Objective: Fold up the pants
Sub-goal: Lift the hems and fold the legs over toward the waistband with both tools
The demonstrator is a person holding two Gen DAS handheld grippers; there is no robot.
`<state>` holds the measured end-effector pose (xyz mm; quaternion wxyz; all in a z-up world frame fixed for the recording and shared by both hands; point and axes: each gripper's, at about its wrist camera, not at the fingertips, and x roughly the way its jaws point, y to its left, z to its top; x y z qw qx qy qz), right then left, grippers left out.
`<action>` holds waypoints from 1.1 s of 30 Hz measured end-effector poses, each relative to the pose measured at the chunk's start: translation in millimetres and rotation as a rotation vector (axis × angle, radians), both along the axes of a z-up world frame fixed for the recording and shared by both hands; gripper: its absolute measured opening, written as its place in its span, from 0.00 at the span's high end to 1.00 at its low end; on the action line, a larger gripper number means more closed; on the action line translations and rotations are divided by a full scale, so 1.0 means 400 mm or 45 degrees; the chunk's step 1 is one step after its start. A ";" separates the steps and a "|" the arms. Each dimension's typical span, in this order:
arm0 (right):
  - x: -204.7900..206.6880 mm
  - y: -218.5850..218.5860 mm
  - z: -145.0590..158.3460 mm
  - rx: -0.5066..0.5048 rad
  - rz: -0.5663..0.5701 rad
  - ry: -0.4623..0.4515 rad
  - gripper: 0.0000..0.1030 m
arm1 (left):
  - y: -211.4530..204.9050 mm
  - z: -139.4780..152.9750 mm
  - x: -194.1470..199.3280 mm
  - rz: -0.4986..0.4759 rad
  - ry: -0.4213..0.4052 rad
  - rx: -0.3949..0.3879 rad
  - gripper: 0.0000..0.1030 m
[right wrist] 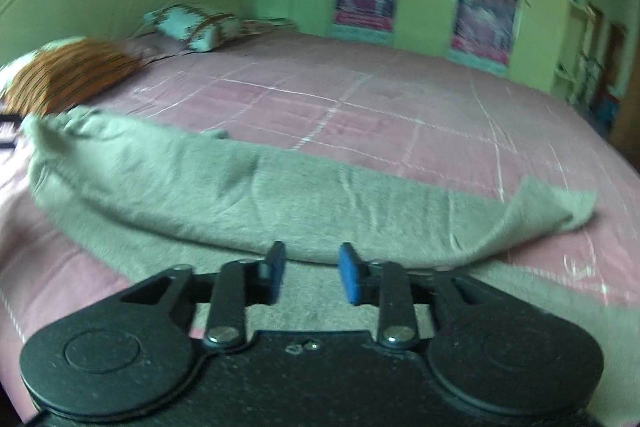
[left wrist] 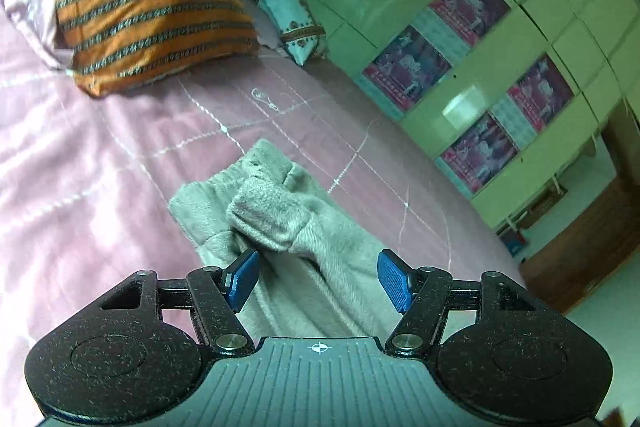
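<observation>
Both grippers, left gripper [left wrist: 318,277] and right gripper [right wrist: 312,275], are hovering with jaws apart, gripping nothing, over grey pants [left wrist: 320,227] lying on the pink bedspread [left wrist: 100,155].

Left wrist view: is looking forward and downward along the left gripper [left wrist: 318,279], close above the pants [left wrist: 288,227] on the bed [left wrist: 100,147], with the horizon tilting.
Left view far field: is facing the striped pillow [left wrist: 152,11] and the green cabinets [left wrist: 500,39].
Right wrist view: is looking forward and downward along the right gripper [right wrist: 312,273], low and near the pants [right wrist: 240,195], sitting roughly level.
Shared scene: both views are taking in the pants, the pink bed [right wrist: 360,107], the striped pillow [right wrist: 68,75] and the cabinets [right wrist: 420,7].
</observation>
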<state>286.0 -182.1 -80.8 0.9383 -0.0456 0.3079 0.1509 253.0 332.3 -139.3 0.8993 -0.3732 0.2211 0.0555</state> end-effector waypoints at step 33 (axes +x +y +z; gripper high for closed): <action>0.072 -0.236 -0.241 0.903 -0.469 0.385 0.87 | 0.147 -0.112 0.254 -0.297 0.242 0.007 0.76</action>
